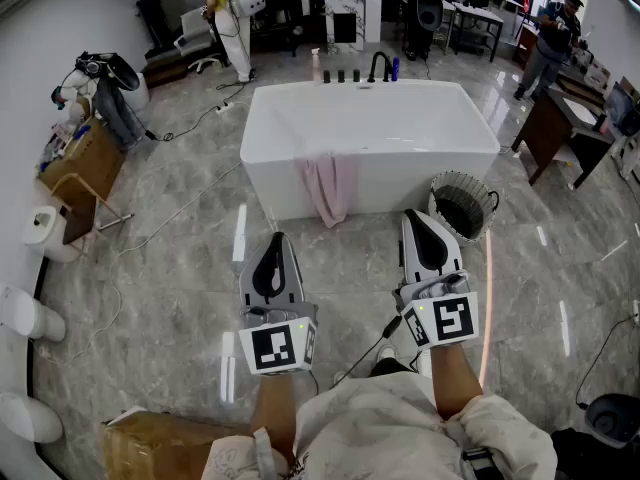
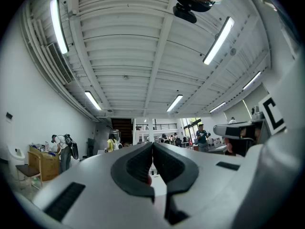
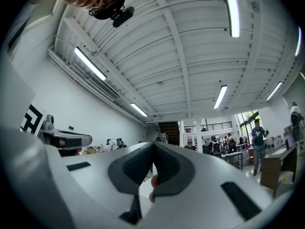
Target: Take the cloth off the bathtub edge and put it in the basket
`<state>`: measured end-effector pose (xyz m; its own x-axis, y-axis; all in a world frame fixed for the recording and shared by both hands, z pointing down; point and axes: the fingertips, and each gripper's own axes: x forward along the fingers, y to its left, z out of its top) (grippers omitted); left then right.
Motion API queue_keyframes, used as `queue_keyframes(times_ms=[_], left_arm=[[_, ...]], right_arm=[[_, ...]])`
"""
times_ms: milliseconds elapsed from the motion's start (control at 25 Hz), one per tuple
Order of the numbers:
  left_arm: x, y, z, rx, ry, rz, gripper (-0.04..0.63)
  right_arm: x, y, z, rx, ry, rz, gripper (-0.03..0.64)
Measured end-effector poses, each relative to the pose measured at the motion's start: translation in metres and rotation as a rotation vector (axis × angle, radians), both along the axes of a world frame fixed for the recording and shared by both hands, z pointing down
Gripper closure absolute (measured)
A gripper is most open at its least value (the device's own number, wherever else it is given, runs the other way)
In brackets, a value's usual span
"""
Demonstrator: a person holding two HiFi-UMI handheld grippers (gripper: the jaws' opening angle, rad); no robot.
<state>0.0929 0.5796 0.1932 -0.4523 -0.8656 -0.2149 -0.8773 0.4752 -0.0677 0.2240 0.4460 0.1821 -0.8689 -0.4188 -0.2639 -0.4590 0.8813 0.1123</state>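
A pale pink cloth point(image 1: 330, 186) hangs over the near edge of the white bathtub point(image 1: 372, 118) in the head view. A dark wire basket point(image 1: 462, 206) stands on the floor at the tub's right front corner. My left gripper point(image 1: 277, 238) is held short of the tub, below and left of the cloth, its jaws pressed together and empty. My right gripper point(image 1: 417, 216) is beside the basket's left side, also shut with nothing in it. In the left gripper view the jaw tips point(image 2: 152, 145) meet, and in the right gripper view the tips point(image 3: 153, 144) meet too.
Bottles and a black tap point(image 1: 378, 66) sit on the tub's far rim. A wooden chair point(image 1: 88, 173) and a cardboard box point(image 1: 150, 446) are at the left. A dark desk point(image 1: 560, 133) and a person point(image 1: 545, 46) stand at the right. Cables trail over the marble floor.
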Motion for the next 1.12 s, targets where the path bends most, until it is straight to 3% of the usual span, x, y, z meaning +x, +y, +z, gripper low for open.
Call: queue_keyframes(times_ms=[520, 1120], left_arm=[[-0.010, 0.004, 0.013, -0.012, 0.015, 0.016, 0.591], [-0.047, -0.006, 0.035, -0.068, 0.042, -0.011, 0.591]], right_arm=[[-0.008, 0.005, 0.011, -0.004, 0.017, 0.013, 0.629], [-0.045, -0.012, 0.038, -0.099, 0.011, -0.024, 0.629]])
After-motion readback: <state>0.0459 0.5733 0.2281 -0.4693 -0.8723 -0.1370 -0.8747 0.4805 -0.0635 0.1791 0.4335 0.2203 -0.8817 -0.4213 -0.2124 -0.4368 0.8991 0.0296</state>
